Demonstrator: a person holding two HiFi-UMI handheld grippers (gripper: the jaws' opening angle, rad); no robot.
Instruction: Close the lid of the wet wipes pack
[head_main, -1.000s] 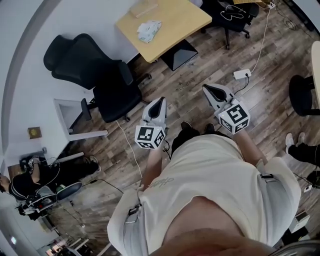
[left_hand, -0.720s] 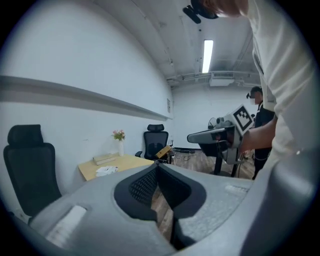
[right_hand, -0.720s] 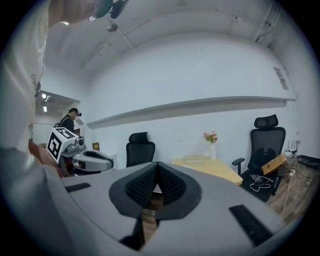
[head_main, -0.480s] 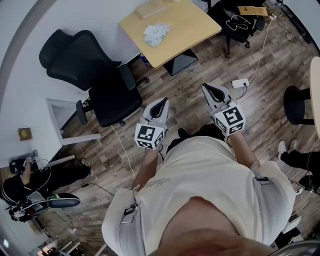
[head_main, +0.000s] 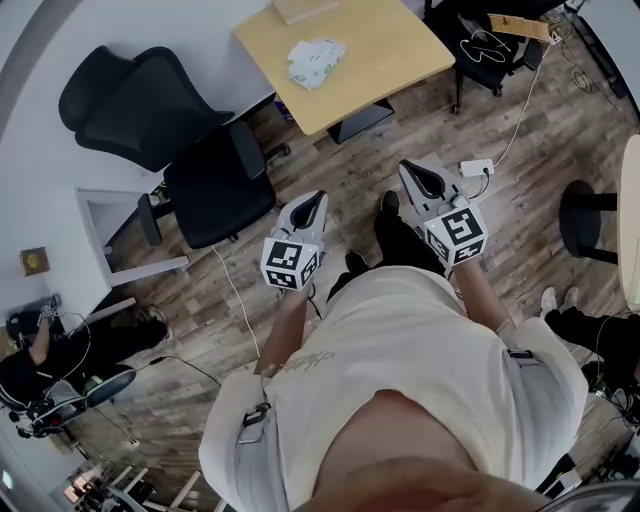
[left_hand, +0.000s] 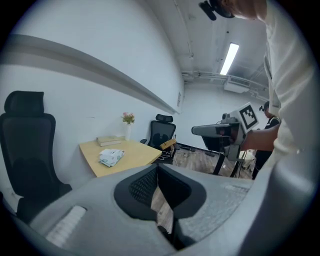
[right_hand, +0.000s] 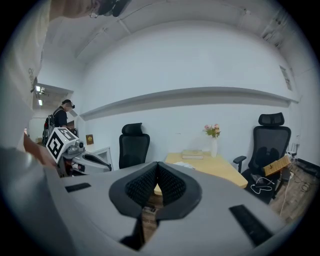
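The wet wipes pack (head_main: 316, 60) lies on the yellow table (head_main: 385, 45), near the table's middle and toward its wall side, and a book (head_main: 304, 9) lies on the same table closer to the wall. Both grippers are well apart from the table, over the wooden floor. The left gripper (head_main: 315, 198) has its jaws pressed together at the tips, with nothing between them. The right gripper (head_main: 411, 166) has its jaws closed in the same way and holds nothing. A black chair (head_main: 165, 125) stands beside the table.
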